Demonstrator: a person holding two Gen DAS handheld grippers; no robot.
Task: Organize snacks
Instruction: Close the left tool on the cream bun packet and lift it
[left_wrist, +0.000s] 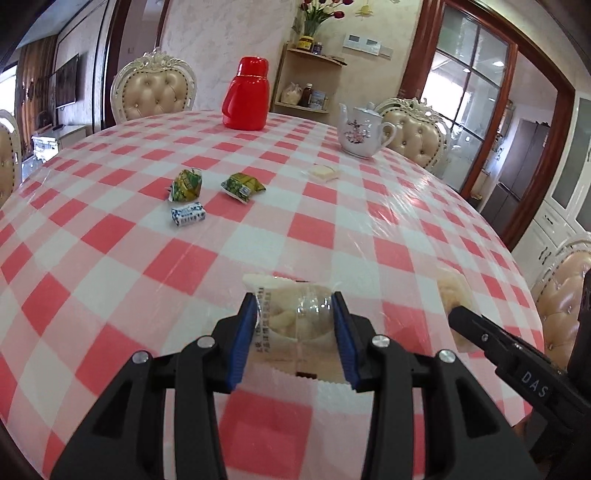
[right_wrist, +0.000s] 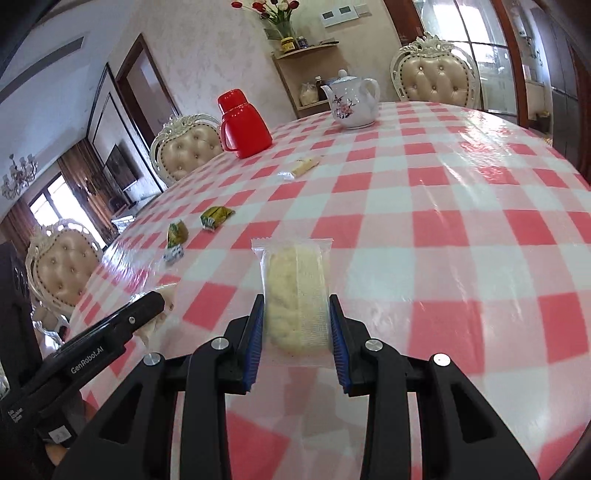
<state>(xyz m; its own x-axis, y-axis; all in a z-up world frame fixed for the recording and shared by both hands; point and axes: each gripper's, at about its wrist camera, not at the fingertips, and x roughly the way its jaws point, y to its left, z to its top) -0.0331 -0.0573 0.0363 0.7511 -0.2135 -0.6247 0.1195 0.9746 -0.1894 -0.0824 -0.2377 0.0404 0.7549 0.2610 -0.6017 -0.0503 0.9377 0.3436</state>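
Note:
My left gripper is shut on a clear-wrapped pale pastry held just above the checked tablecloth. My right gripper is shut on a second clear-wrapped pale cake, which also shows at the right of the left wrist view. Two green snack packets and a small blue-and-white candy lie mid-table on the left. A pale wrapped biscuit lies farther back. The same snacks show in the right wrist view: green packets, candy, biscuit.
A red thermos jug and a white flowered teapot stand at the far side of the round table. Padded chairs ring the table. A corner shelf with jars stands behind.

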